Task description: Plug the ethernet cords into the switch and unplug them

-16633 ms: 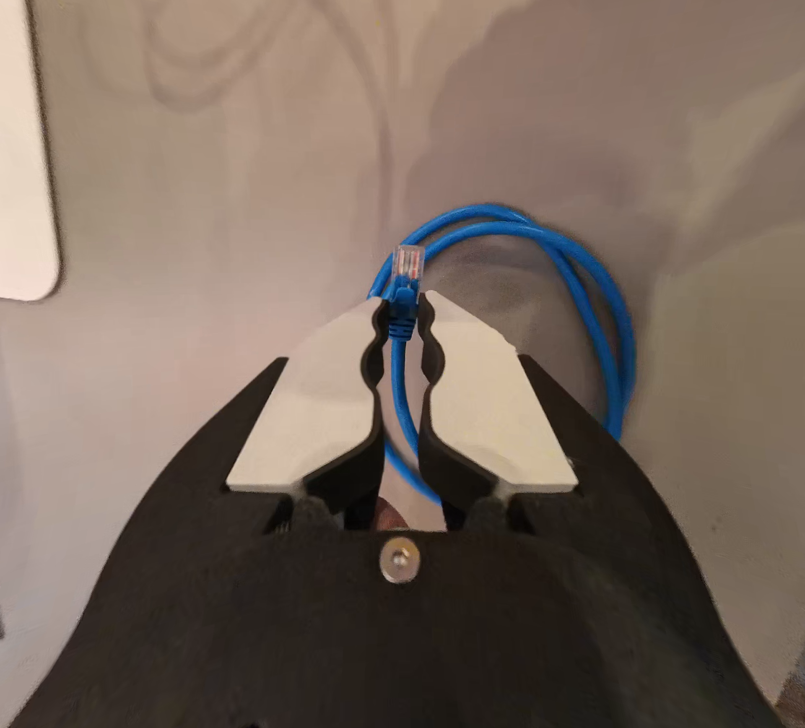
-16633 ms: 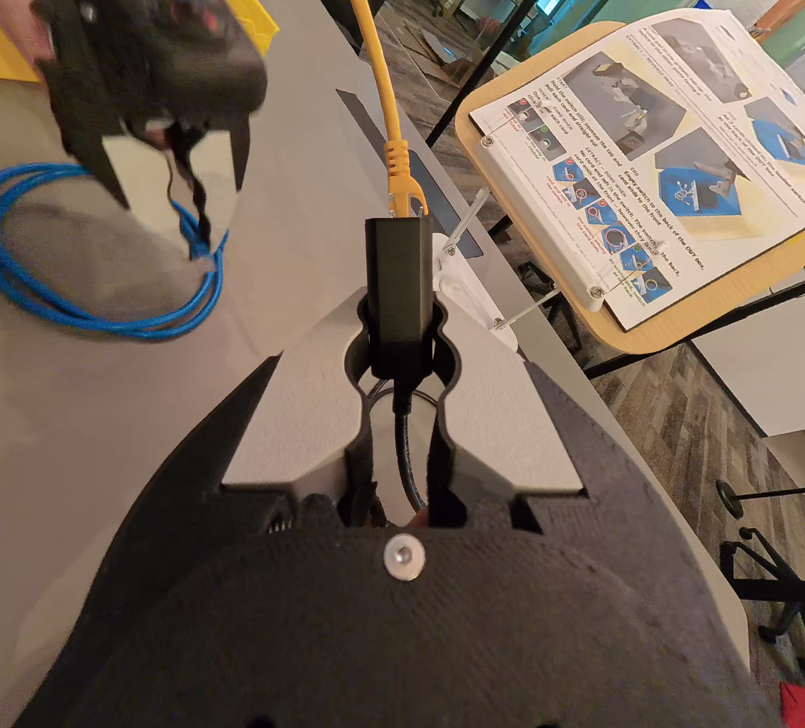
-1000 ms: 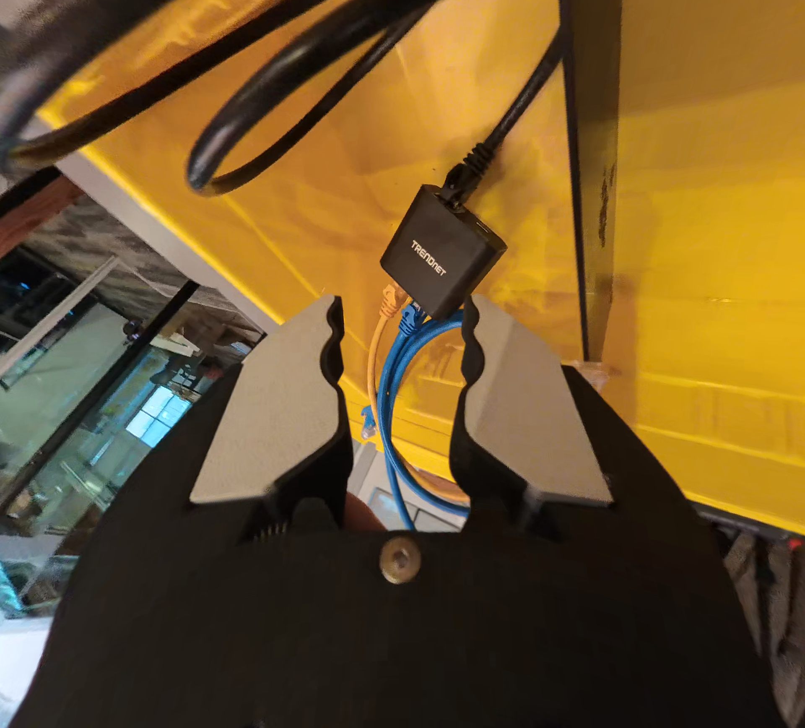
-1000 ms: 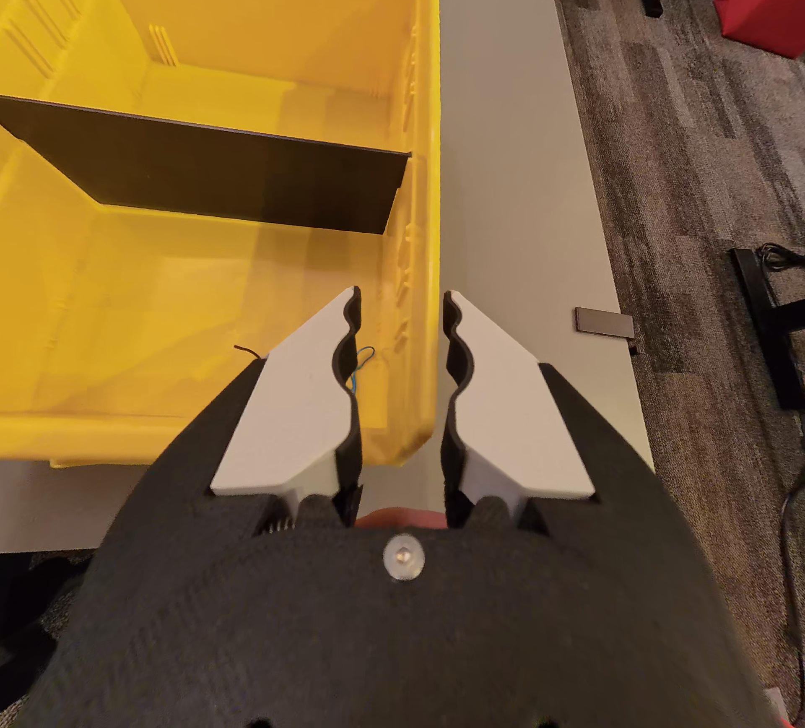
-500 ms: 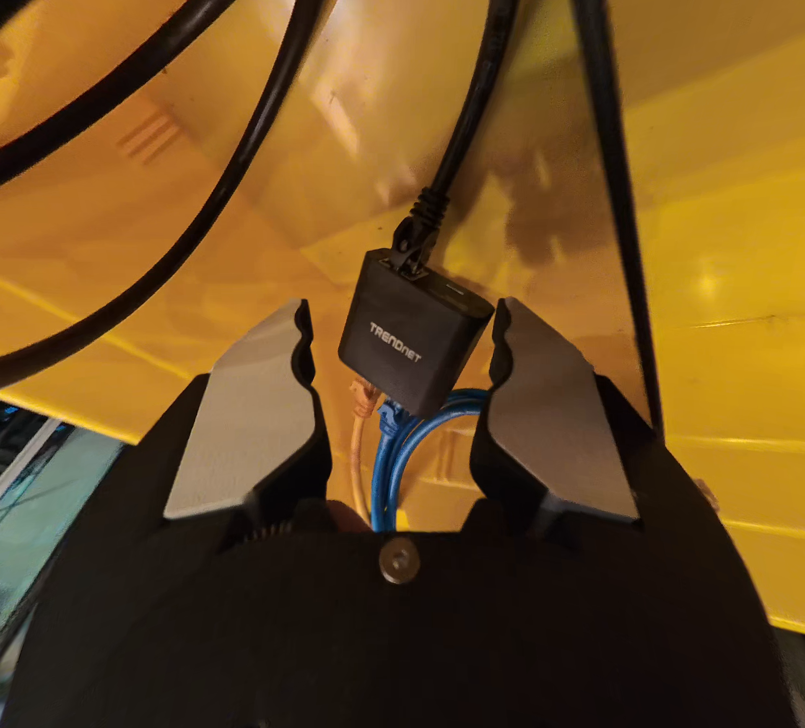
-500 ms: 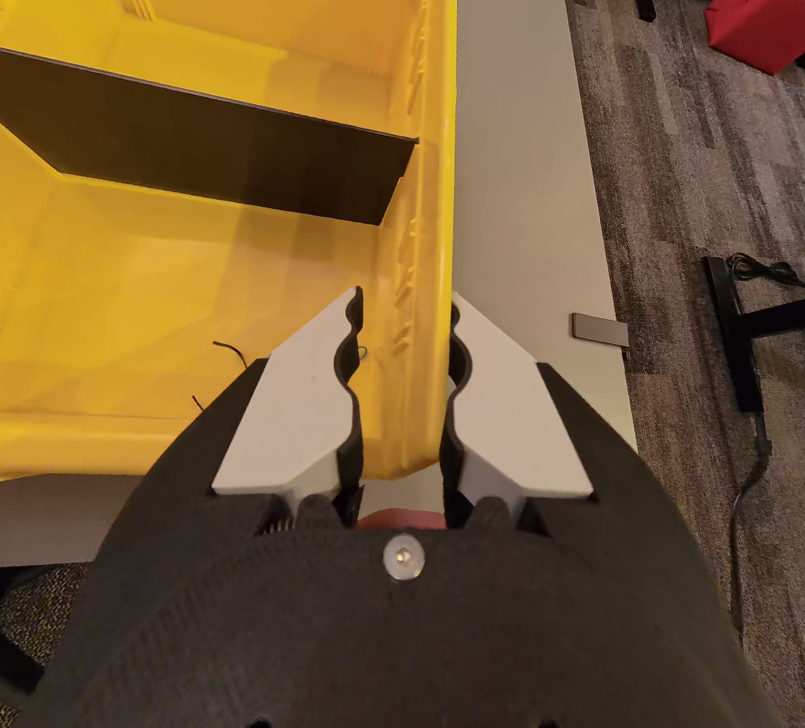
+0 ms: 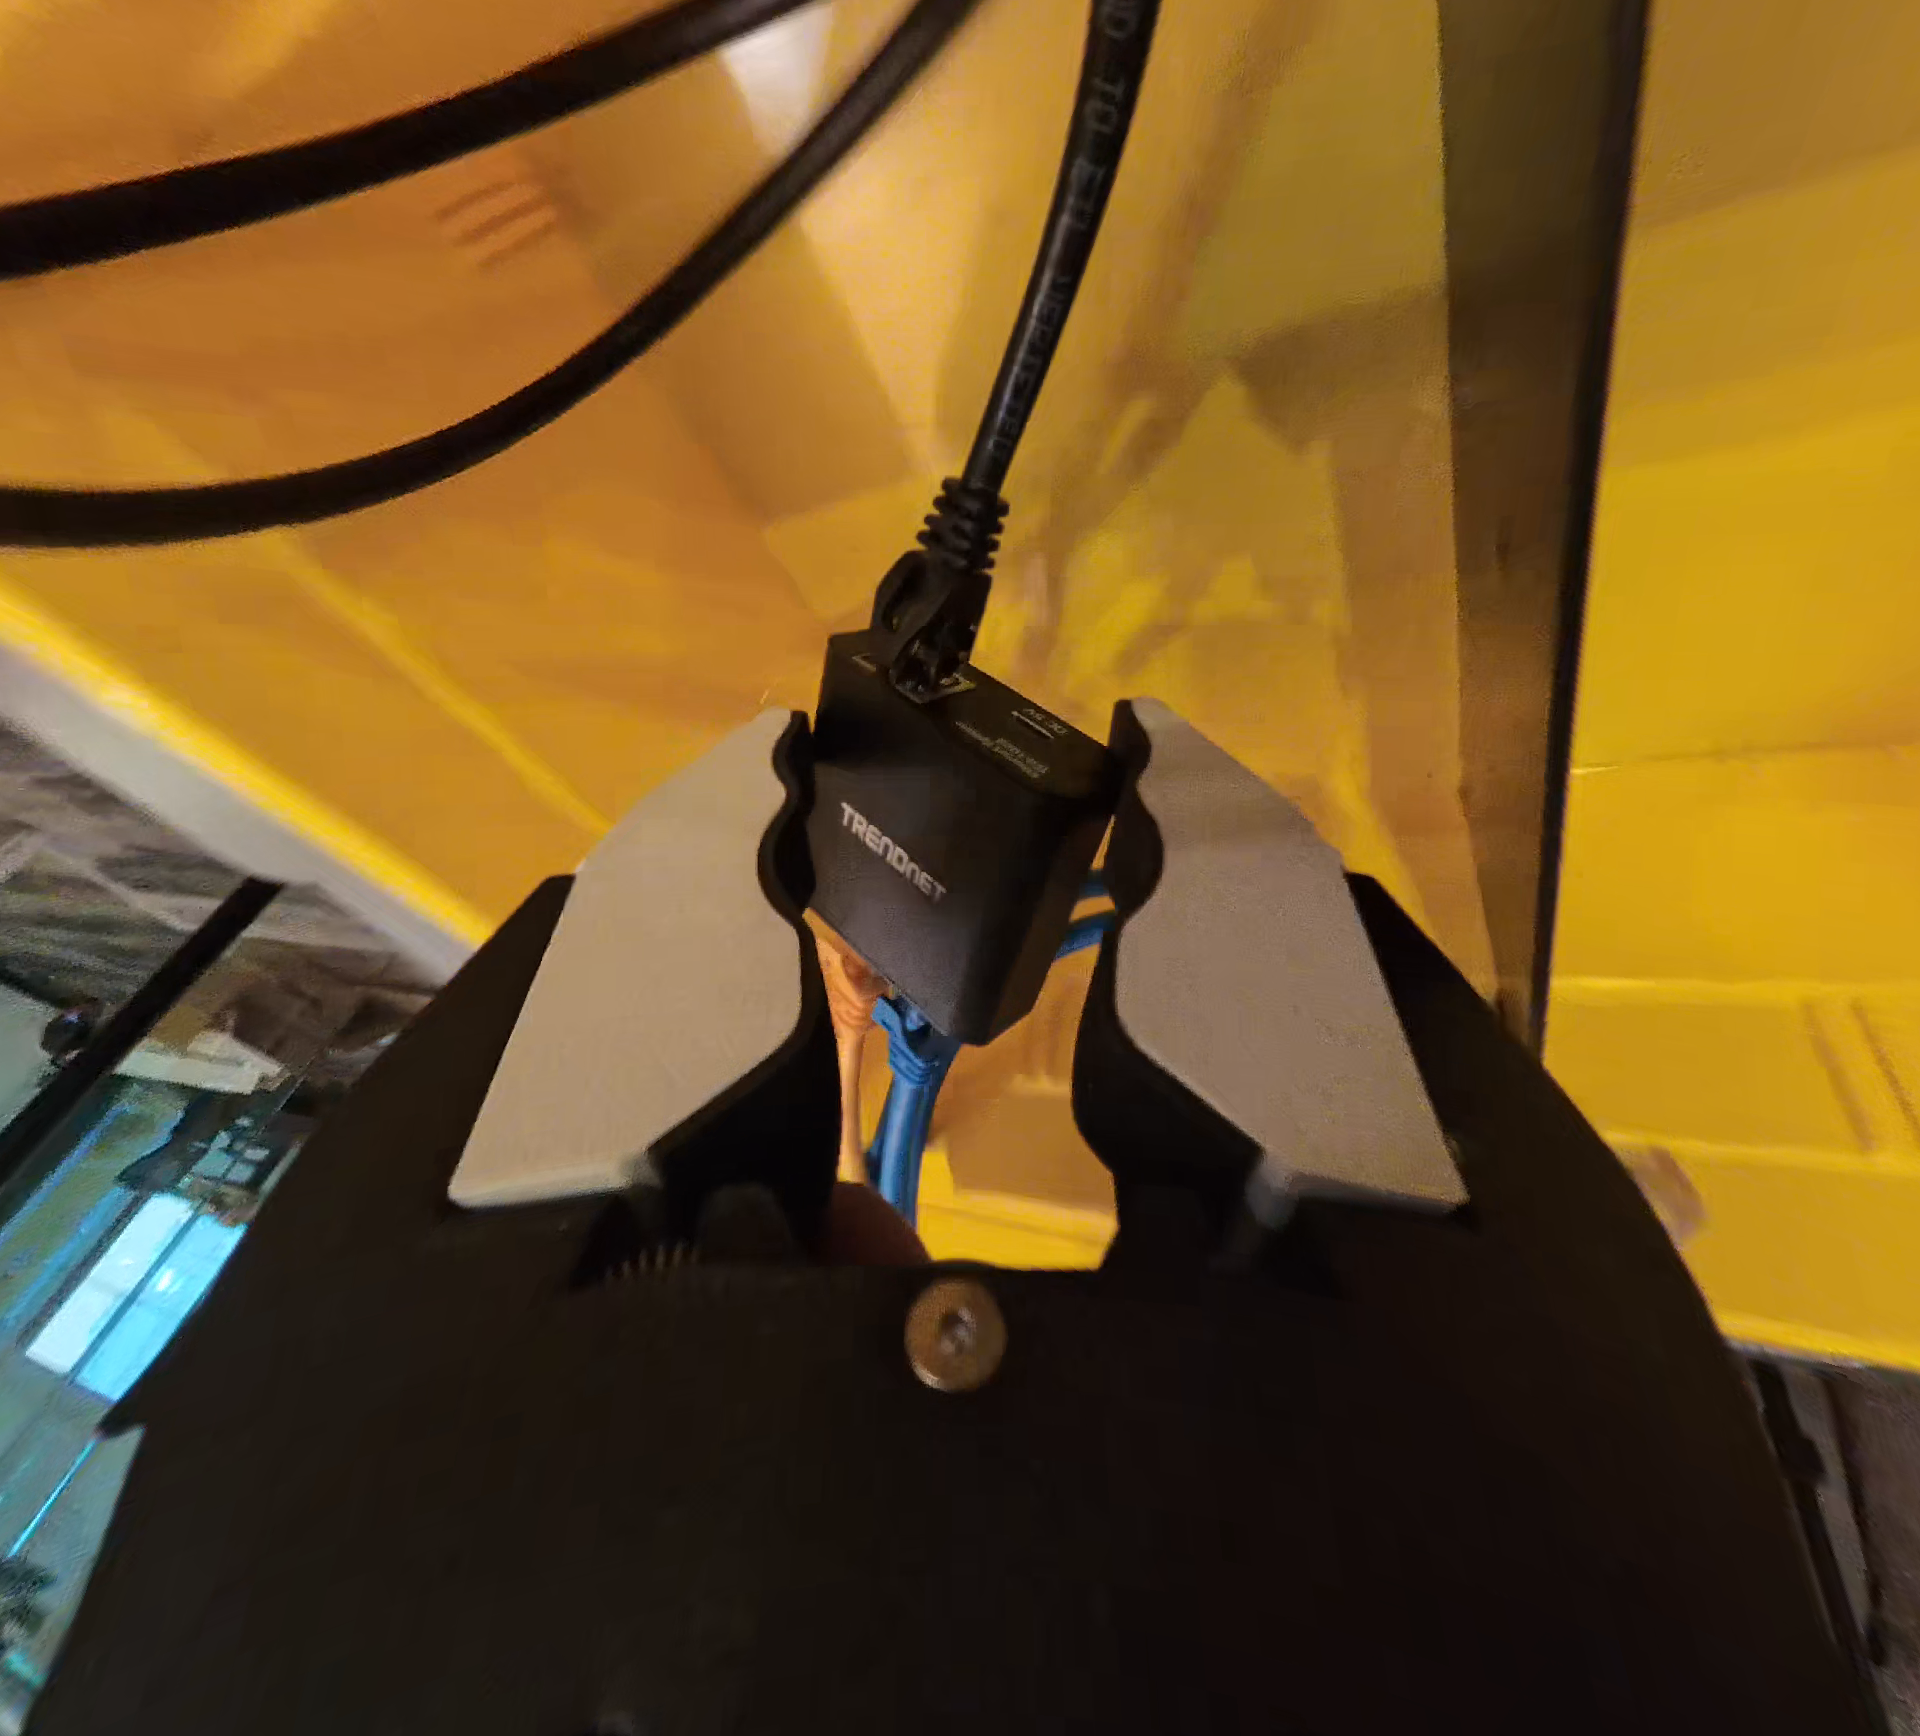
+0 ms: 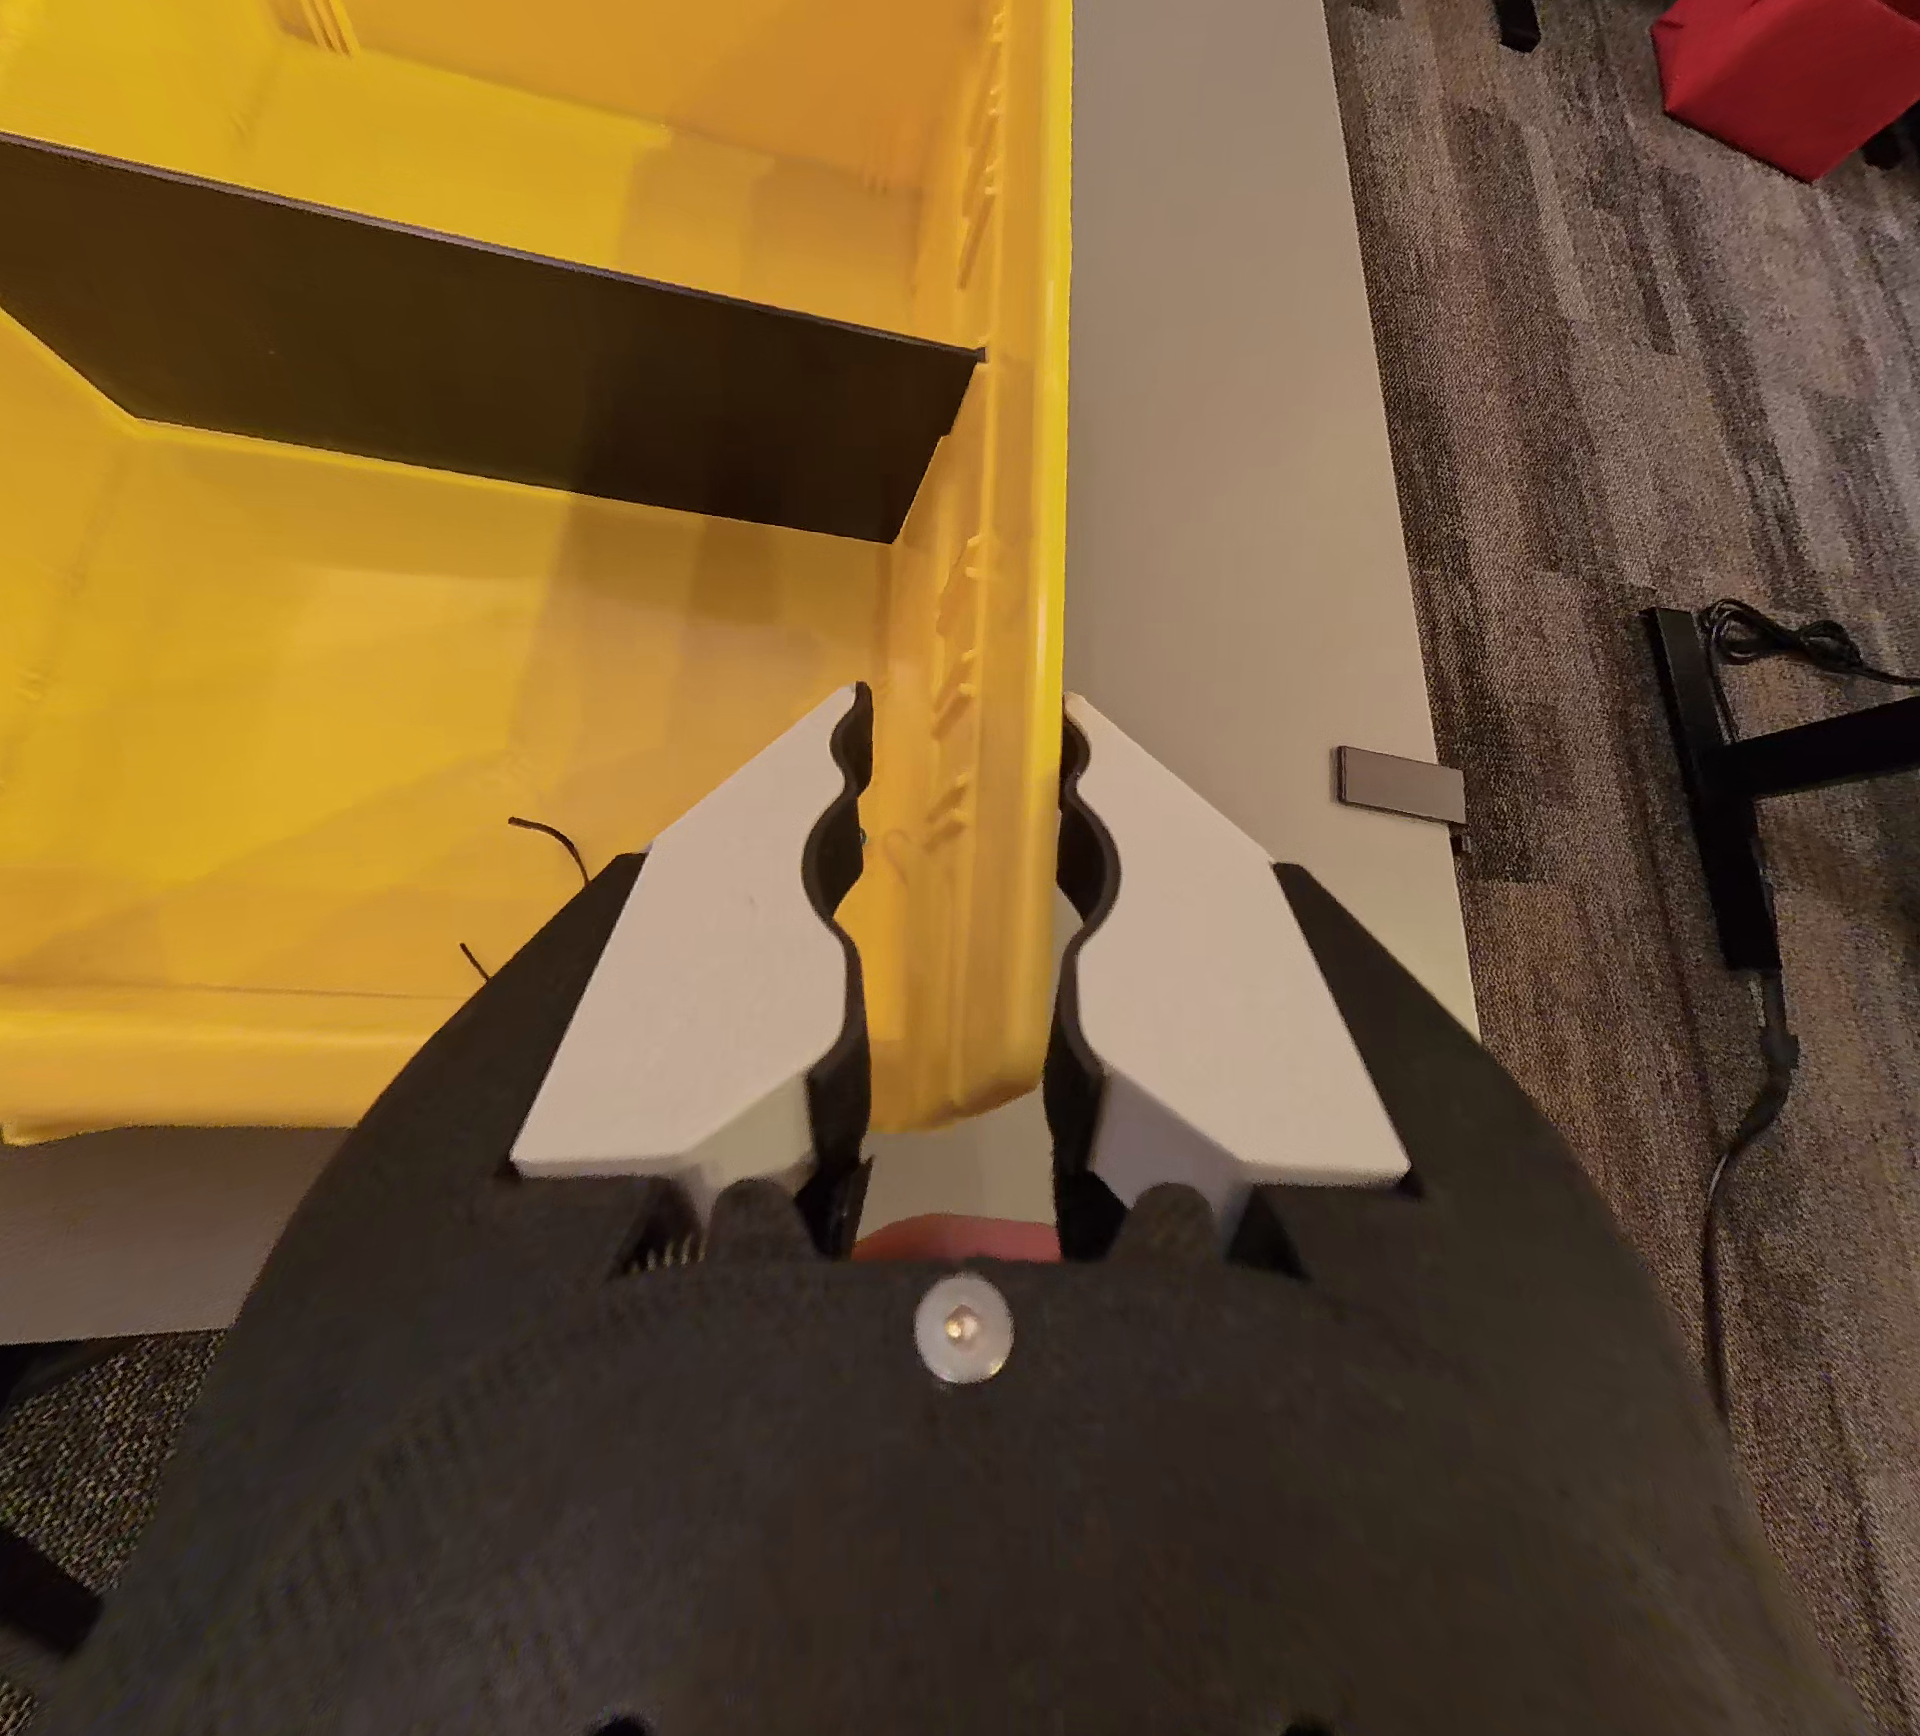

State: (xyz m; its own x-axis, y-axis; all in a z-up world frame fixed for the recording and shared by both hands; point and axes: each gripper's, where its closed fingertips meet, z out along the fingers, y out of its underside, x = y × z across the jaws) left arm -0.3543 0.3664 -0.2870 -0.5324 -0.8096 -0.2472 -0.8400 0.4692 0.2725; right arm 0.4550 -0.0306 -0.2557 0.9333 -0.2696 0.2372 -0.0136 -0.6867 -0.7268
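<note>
We are gripping the small black switch [image 7: 940, 865] between our left tongs [image 7: 951, 756], both pads pressing on its sides, so the left tongs are narrowed around it. The switch is sitting tilted, one corner pointing down toward the tongs' base. A black cord [image 7: 1081, 169] is plugged into the switch's far face and is looping away above it. On the switch's near face, an orange cord [image 7: 850, 1042] and a blue cord [image 7: 914, 1078] are plugged in side by side, the orange one to the left of the blue, both running down behind the switch. We are holding the switch inside the yellow bin [image 7: 1756, 543], just left of its black divider [image 7: 1527, 398].

Our right tongs [image 8: 961, 720] are straddling the yellow bin's right wall [image 8: 987, 751] near its front corner, one finger inside and one outside; we cannot tell whether they are pinching it. The bin is resting on the grey desk [image 8: 1216, 336], with the black divider [image 8: 499, 377] farther in. A red bag [image 8: 1808, 55] is standing on the floor, well right of the bin.
</note>
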